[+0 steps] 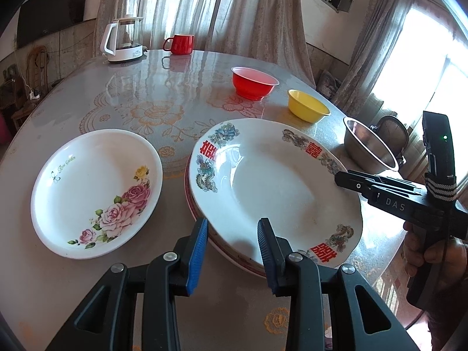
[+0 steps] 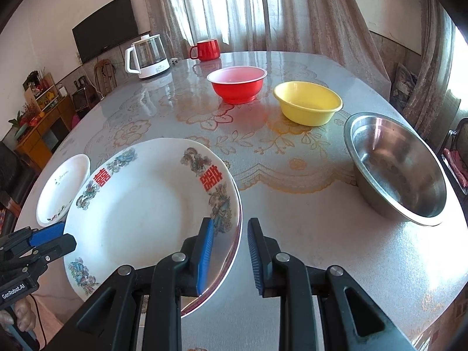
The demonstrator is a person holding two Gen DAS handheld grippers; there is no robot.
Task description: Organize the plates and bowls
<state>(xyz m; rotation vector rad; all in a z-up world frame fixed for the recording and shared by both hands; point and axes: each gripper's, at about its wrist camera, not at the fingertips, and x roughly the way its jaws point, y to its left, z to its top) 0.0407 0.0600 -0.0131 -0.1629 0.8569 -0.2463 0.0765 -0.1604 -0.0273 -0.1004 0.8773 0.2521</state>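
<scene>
While the left gripper is straddling the dragon plate rim, jaws partly apart, no squeeze is showing. The right gripper is standing narrow astride the opposite rim, not visibly pinching.

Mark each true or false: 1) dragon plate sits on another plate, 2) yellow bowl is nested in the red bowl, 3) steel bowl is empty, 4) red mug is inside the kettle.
1) The dragon plate sits on another plate: true, a second rim shows under its edge.
2) The yellow bowl is nested in the red bowl: false, they stand side by side, apart.
3) The steel bowl is empty: true.
4) The red mug is inside the kettle: false, it stands beside it on the table.
</scene>
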